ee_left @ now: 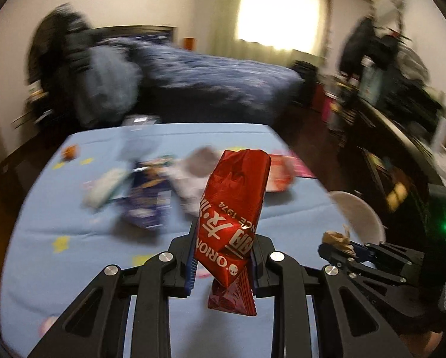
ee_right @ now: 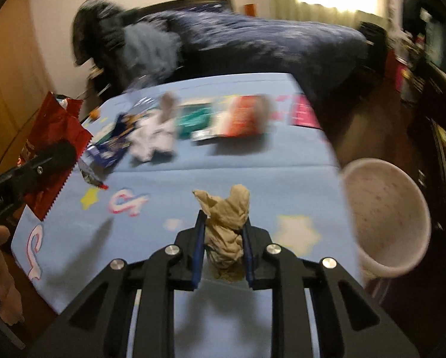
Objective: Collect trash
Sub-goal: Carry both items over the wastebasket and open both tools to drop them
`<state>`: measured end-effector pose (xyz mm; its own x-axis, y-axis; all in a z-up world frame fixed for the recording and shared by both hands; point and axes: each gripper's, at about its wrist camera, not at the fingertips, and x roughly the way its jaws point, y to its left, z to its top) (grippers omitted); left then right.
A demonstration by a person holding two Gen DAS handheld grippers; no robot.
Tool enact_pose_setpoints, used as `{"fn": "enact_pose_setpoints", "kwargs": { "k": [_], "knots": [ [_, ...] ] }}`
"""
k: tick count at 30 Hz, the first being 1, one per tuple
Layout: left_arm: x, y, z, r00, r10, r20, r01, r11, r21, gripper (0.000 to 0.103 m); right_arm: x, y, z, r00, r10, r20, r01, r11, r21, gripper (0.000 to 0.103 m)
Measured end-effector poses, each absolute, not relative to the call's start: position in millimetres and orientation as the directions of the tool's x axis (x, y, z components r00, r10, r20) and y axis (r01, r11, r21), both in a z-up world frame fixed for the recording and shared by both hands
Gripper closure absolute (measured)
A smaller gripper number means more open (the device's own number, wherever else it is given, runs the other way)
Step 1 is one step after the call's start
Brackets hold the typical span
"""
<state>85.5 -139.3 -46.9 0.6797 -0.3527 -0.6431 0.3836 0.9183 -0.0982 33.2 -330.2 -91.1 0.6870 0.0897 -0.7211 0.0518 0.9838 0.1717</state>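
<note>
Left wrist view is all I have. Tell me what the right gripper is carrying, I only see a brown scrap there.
Observer: The right gripper is shut on a crumpled tan paper napkin, which stands upright between its blue pads.
Operator: Report where the bin is from that side.
Observer: A round white speckled bin sits just right of the gripper, past the edge of the light blue star-patterned tablecloth.
Operator: Check my red foil snack wrapper.
Observer: The red foil snack wrapper shows its torn-open top, clamped in the left gripper.
</note>
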Motion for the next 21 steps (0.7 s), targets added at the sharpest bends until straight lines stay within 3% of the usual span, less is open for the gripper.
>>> {"fn": "enact_pose_setpoints", "kwargs": {
  "k": [12, 21],
  "knots": [
    [111.4, -312.7, -59.7, 0.486, -0.544, -0.684, 0.642, 0.753, -0.143, 0.075, -0.4, -470.1, -102.7, 0.708, -0.111, -0.698, 0.354, 0.910, 0.215, 0.080],
    [128.7, -396.4, -79.3, 0.432, -0.528, -0.731, 0.696, 0.711, -0.103, 0.073, 12.8, -522.9, -129.0, 0.684, -0.130, -0.718, 0.416, 0.878, 0.238, 0.080]
  ]
}}
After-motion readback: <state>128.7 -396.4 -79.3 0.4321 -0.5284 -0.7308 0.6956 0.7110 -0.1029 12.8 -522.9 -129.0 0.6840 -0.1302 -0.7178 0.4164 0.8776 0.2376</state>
